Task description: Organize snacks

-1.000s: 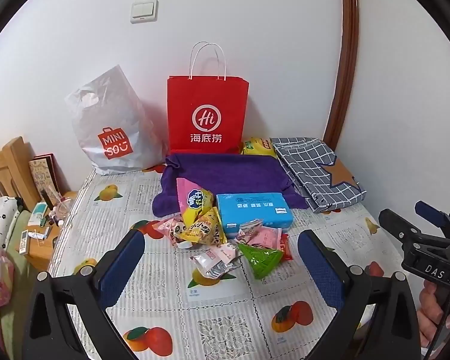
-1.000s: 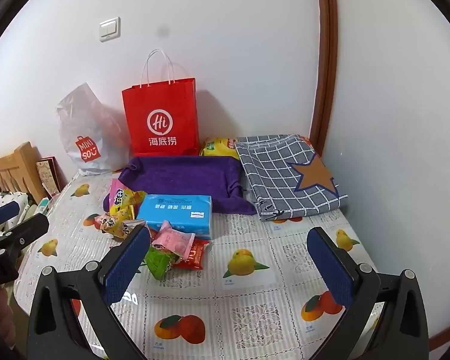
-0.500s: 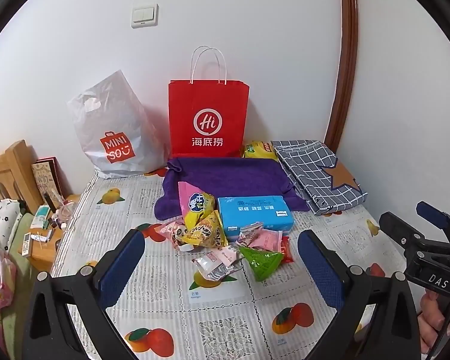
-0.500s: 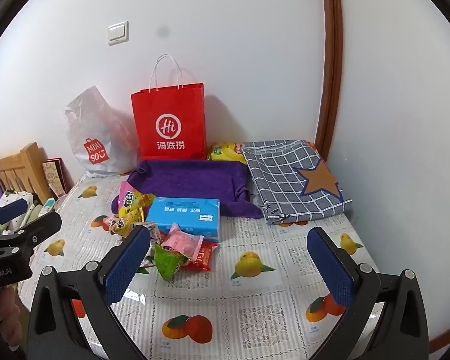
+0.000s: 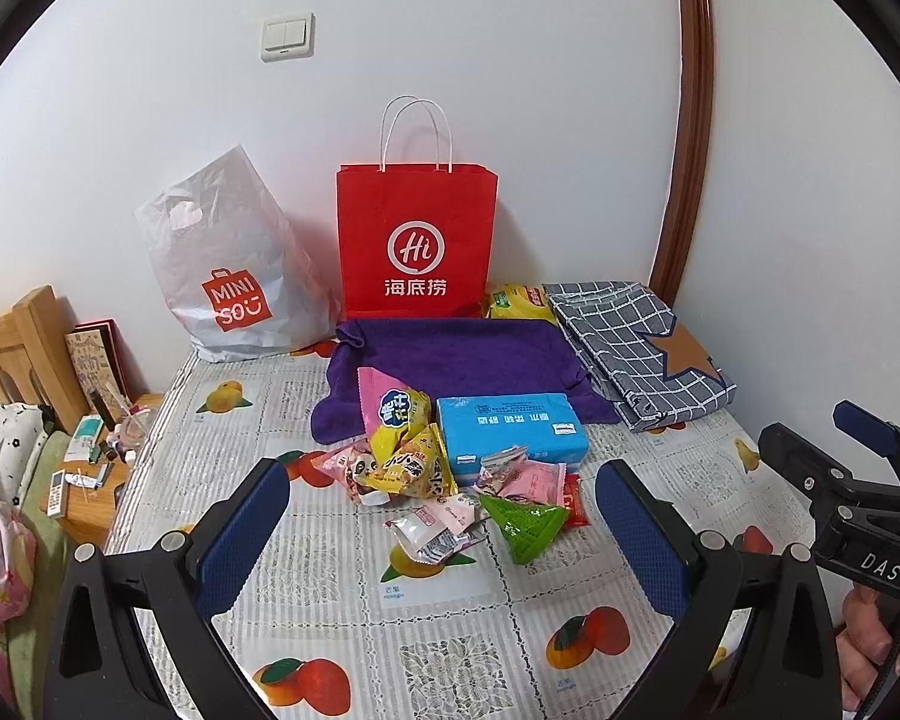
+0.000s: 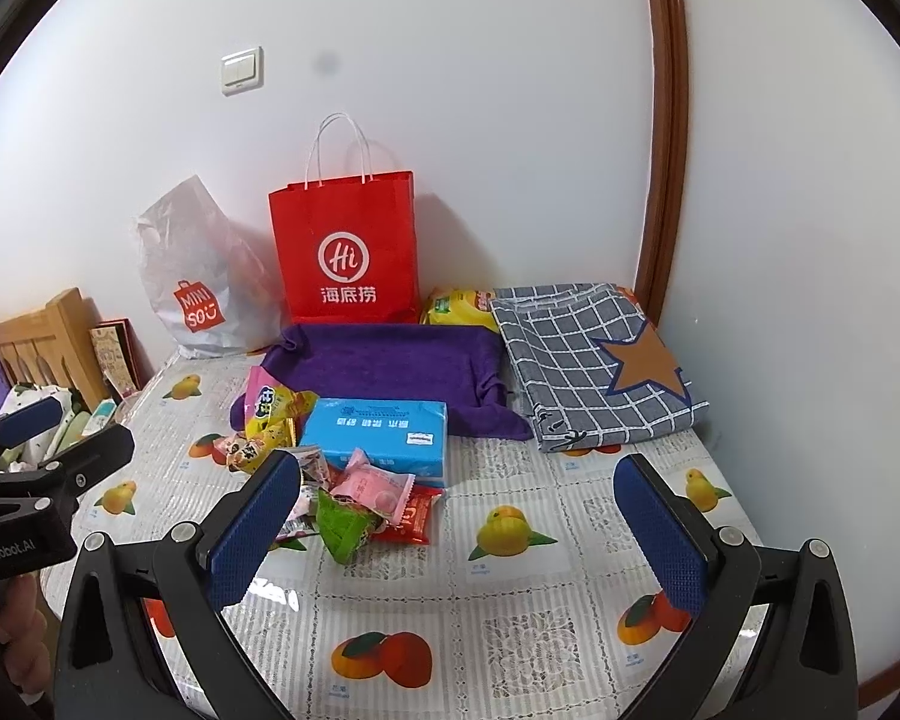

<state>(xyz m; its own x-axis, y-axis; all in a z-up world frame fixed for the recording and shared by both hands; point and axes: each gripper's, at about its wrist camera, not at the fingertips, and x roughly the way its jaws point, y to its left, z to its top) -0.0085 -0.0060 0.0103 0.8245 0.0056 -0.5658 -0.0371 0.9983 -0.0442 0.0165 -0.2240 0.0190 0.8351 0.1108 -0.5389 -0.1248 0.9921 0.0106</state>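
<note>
A heap of small snack packets lies mid-table: a yellow packet (image 5: 411, 462), a pink-and-yellow bag (image 5: 390, 405), a green triangular packet (image 5: 525, 525) and pink packets (image 6: 375, 489). Behind them sits a blue tissue box (image 5: 510, 432). My left gripper (image 5: 444, 540) hangs open above the table, short of the heap, nothing between its fingers. My right gripper (image 6: 456, 531) is open too, empty, to the right of the heap. Each gripper shows at the edge of the other's view.
A red paper bag (image 5: 417, 240) and a white plastic bag (image 5: 228, 264) stand against the wall. A purple towel (image 5: 456, 360), a checked cloth (image 5: 636, 348) and a yellow pack (image 5: 519, 300) lie at the back. A wooden bed frame (image 5: 24, 348) and a cluttered stand (image 5: 96, 474) flank the table's left edge.
Both cameras have tipped up and drawn back slightly, so the heap sits lower in view. Both grippers stay open and empty.
</note>
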